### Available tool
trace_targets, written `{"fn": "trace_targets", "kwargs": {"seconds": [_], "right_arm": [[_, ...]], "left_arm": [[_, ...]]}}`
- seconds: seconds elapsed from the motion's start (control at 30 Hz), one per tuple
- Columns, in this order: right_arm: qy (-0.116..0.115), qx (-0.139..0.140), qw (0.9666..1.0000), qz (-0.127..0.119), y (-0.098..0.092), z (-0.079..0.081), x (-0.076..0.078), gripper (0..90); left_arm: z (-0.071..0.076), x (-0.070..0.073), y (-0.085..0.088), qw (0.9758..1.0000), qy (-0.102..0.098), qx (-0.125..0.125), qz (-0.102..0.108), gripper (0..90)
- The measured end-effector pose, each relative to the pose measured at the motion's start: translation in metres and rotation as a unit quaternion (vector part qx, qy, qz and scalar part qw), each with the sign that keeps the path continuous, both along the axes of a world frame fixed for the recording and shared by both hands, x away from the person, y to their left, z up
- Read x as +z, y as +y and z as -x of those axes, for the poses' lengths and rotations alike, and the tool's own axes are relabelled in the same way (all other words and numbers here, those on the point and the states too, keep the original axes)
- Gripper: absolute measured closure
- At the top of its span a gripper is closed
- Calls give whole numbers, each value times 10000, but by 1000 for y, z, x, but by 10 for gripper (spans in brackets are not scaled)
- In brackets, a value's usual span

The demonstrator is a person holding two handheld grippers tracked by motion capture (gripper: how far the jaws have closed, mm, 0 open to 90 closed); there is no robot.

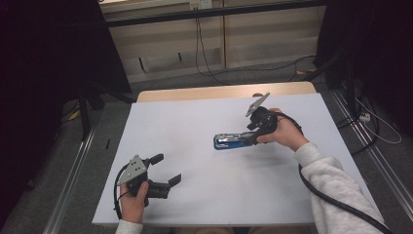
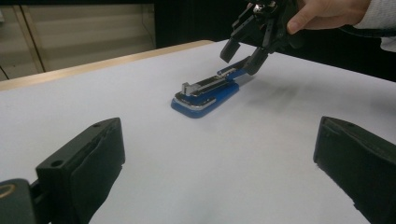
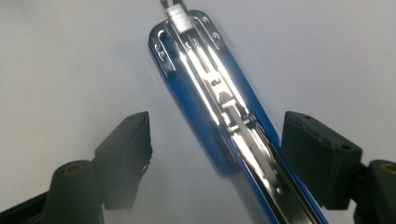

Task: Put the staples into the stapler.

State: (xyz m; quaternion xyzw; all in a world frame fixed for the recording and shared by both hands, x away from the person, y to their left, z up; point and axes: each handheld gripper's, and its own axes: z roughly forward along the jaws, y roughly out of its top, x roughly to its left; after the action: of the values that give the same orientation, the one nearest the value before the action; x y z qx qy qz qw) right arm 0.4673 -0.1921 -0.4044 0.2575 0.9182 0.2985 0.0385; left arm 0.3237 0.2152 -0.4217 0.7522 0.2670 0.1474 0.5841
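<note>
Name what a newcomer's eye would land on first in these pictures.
The blue stapler stands out, lying opened on the white table right of centre. The right gripper hovers at its rear end, fingers spread either side. The left gripper waits open near the table's front-left.

Your left hand [image 1: 132, 192] sits low near the table's near edge, holding the left gripper [image 1: 167, 169] level with its jaws spread wide. Your right hand [image 1: 285, 132] reaches in from the right (grey sleeve showing), wrist angled toward the middle; the right gripper [image 1: 253, 139] points left, its jaws parted, pads not pressing on anything.
</note>
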Motion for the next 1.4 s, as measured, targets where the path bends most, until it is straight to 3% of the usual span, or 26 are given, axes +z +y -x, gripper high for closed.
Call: {"fn": "trace_targets", "kwargs": {"seconds": [0.13, 0.2, 0.27, 0.43, 0.53, 0.73, 0.97, 1.13, 1.27, 1.3, 1.4], "right_arm": [[-62, -116, 9999, -71, -9, 8, 1, 197], [-119, -190, 9997, 9, -14, 12, 0, 185], [-117, -301, 9995, -71, -20, 15, -1, 165], [-217, -506, 9981, -278, -35, 23, -2, 159], [-304, -645, 9972, -230, -42, 28, -2, 135], [-410, -649, 9967, -246, -48, 33, -2, 133], [-587, -959, 9927, -428, -61, 37, 1, 115], [-603, -1010, 9922, -418, -66, 40, 1, 115], [-617, -1105, 9911, -404, -73, 40, -3, 115], [-617, -1093, 9912, -431, -74, 40, -3, 115], [-629, -1157, 9902, -462, -80, 41, -3, 112]], "left_arm": [[-4, -1, -8, 9999, 142, -2, -87, 21], [-7, -2, -13, 9997, 212, -8, -82, 21], [-9, -3, -16, 9996, 272, 5, -24, 21], [-15, -3, -25, 9995, 322, -1, -25, 21], [-19, -4, -29, 9993, 368, -30, -5, 21], [-26, -5, -36, 9991, 422, -40, 24, 21], [-38, -6, -46, 9984, 550, 24, 82, 21], [-47, -5, -53, 9976, 672, 169, 49, 31], [-53, -3, -61, 9979, 603, 187, 116, 35], [-57, -5, -64, 9973, 699, 214, 100, 40], [-61, -7, -68, 9971, 725, 236, 7, 37]]}}
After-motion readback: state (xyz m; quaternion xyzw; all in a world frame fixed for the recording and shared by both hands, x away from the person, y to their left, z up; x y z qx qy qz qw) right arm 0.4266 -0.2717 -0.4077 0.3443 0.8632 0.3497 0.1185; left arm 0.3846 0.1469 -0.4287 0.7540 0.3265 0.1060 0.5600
